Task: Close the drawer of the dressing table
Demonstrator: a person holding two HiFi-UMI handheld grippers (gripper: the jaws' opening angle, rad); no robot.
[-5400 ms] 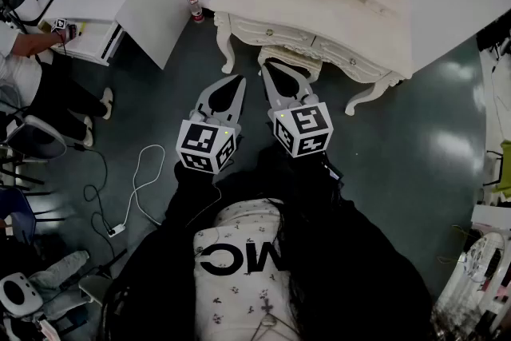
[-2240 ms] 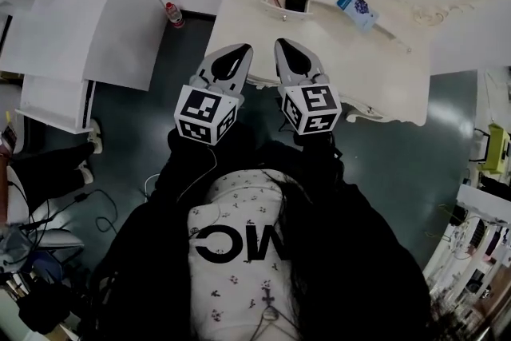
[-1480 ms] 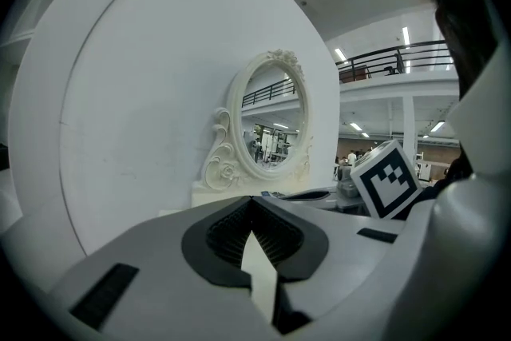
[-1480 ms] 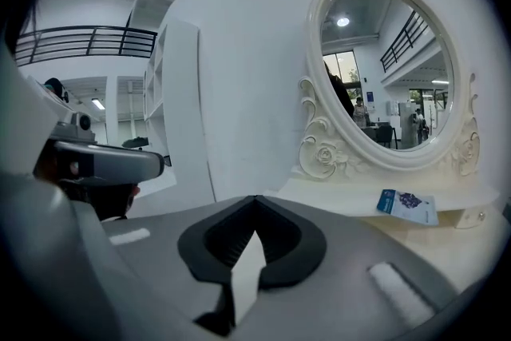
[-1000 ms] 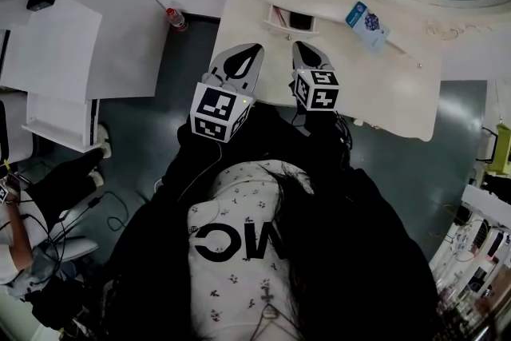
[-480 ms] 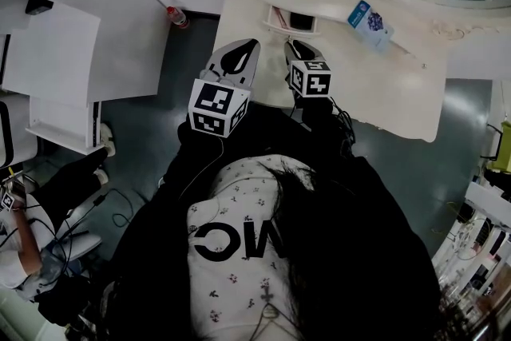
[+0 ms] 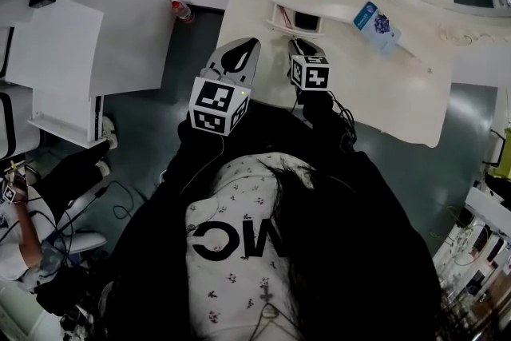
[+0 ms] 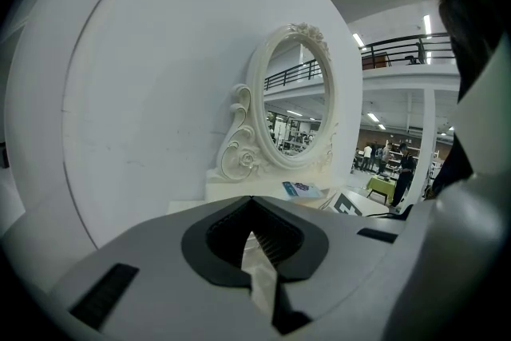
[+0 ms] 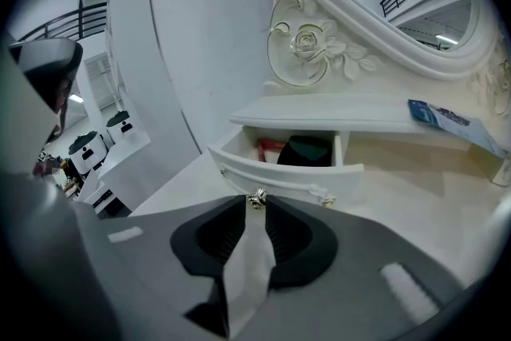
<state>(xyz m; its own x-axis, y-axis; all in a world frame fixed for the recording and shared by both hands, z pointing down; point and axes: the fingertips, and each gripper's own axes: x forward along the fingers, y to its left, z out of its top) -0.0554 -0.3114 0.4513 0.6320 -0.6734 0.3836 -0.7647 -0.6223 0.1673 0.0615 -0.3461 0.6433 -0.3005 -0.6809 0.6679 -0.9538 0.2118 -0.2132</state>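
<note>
Facing 1 drawer (image 9: 281,172): left gripper (image 7: 248,49), right gripper (image 7: 297,46)

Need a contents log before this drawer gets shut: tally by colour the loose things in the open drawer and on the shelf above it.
Red: 1, a flat red item in the open white drawer
Black: 1, a rounded black item beside it
Blue: 1, a blue-and-white printed packet on the white shelf
Total: 3
</note>
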